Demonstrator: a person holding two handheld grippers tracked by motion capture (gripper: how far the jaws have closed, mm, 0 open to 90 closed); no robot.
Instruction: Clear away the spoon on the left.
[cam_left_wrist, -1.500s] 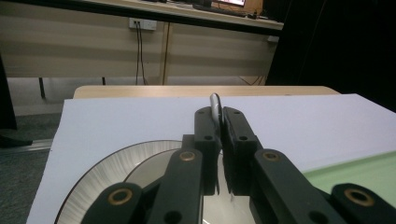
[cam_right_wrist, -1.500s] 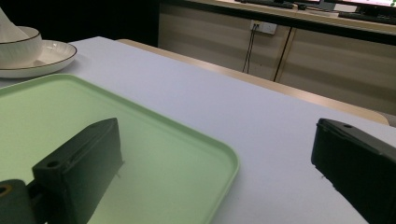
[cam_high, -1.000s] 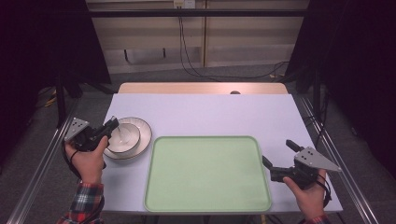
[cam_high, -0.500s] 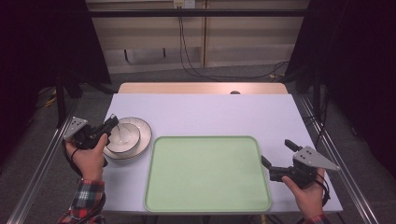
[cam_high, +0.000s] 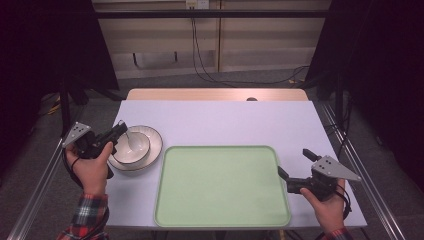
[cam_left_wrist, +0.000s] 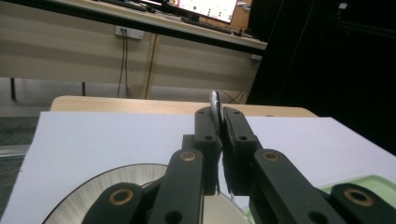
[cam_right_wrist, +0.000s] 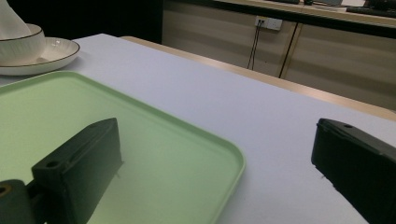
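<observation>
Item: spoon (cam_left_wrist: 215, 103), thin metal, light, stiff, slippery; lies in ceramic bowl (cam_high: 134, 146) on plate (cam_high: 152, 142), bench left; left gripper (cam_left_wrist: 218, 122) clenched on handle tip – best hold; right gripper (cam_high: 295, 165) released.

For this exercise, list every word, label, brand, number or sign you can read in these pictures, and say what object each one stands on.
No text can be read.
The tray, plate, bowl, table and both grippers carry no visible writing.
The lit screen in the left gripper view shows marks too small and blurred to read.
</observation>
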